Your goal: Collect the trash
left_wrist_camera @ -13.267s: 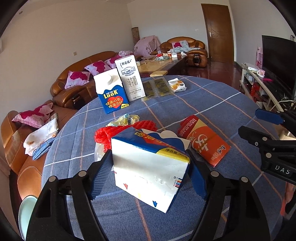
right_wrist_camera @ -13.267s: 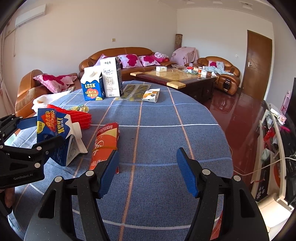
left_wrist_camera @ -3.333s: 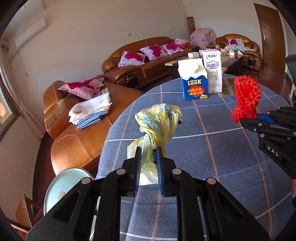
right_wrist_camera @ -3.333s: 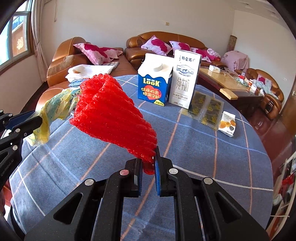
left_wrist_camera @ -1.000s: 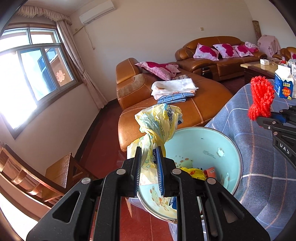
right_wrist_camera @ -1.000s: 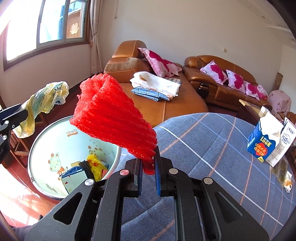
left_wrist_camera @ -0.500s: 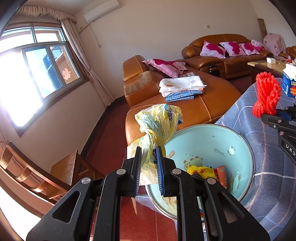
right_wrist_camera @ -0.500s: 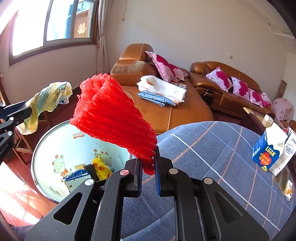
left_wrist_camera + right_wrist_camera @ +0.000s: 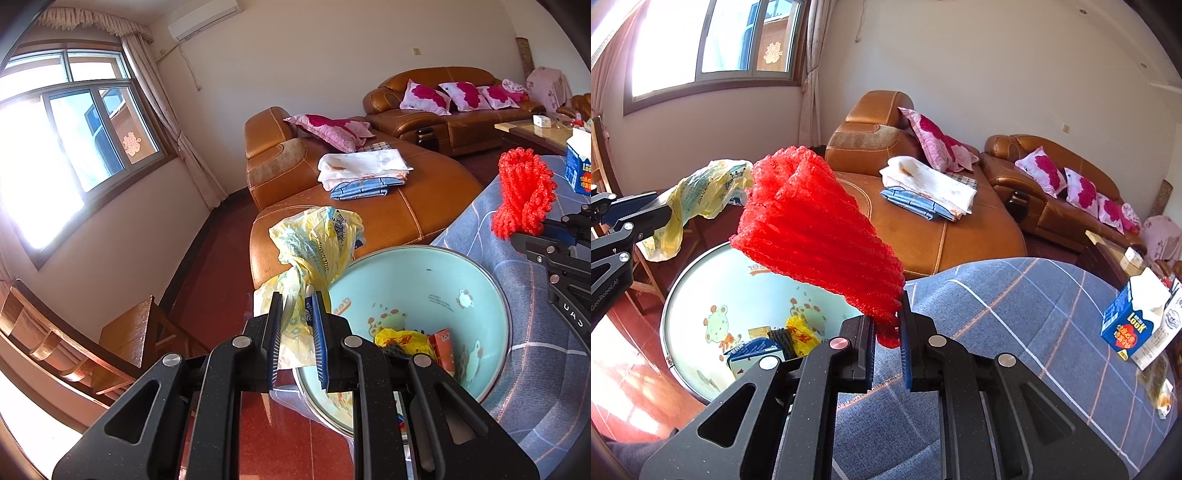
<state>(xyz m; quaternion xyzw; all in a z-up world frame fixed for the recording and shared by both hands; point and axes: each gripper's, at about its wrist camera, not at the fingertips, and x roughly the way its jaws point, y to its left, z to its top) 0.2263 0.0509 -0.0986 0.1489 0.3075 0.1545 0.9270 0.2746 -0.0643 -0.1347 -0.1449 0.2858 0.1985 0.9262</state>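
Note:
My left gripper (image 9: 297, 310) is shut on a crumpled yellow plastic bag (image 9: 314, 247) and holds it at the left rim of a light blue trash bin (image 9: 480, 273) with cartoon animals inside. My right gripper (image 9: 888, 325) is shut on a red foam net (image 9: 816, 229), held above the bin's right side (image 9: 701, 295) at the table edge. The bin holds a yellow wrapper (image 9: 399, 338), a red packet (image 9: 443, 347) and a blue carton (image 9: 750, 350). The net also shows in the left wrist view (image 9: 524, 199), the bag in the right wrist view (image 9: 698, 195).
A table with a blue checked cloth (image 9: 1015, 332) is on the right, with a blue LOOK carton (image 9: 1130, 317) and a white carton on it. A brown leather sofa (image 9: 369, 206) with folded cloths stands behind the bin. A wooden chair (image 9: 125, 332) is at left.
Both grippers have moved a little further over the bin; it looks larger and closer. Both still hold their items.

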